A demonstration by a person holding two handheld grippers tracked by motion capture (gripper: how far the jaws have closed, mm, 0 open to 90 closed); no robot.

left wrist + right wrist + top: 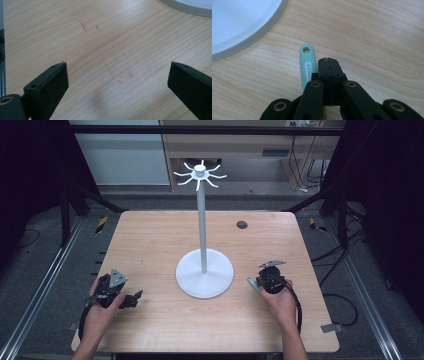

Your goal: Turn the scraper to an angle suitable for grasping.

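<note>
Grippers sat near the front edge of the wooden table (150, 235), one in each hand. Left gripper (134, 298) was at the front left, held in the person's left hand (100, 312), jaws spread wide with bare wood between them; its own view showed the two black jaws far apart over the tabletop, nothing gripped. Right gripper (327, 60) was at the front right in the right hand (281, 301), jaws pressed together face to face, nothing visible between them. Mint-green handle (308, 65) with a hole at its tip lay flat on the wood just beside the closed jaws, on their left in the right gripper view; touching or a hair apart, couldn't tell. In the high view that handle (252, 284) poked out toward the stand from the right gripper (260, 282). Past it, the white round base (192, 280) of the hook stand (202, 227) sat mid-table, near the handle tip but apart. Pole rose upright to a ring of white hooks (199, 174), all bare. Small dark grommet (242, 224) was at the far side of the table.
</note>
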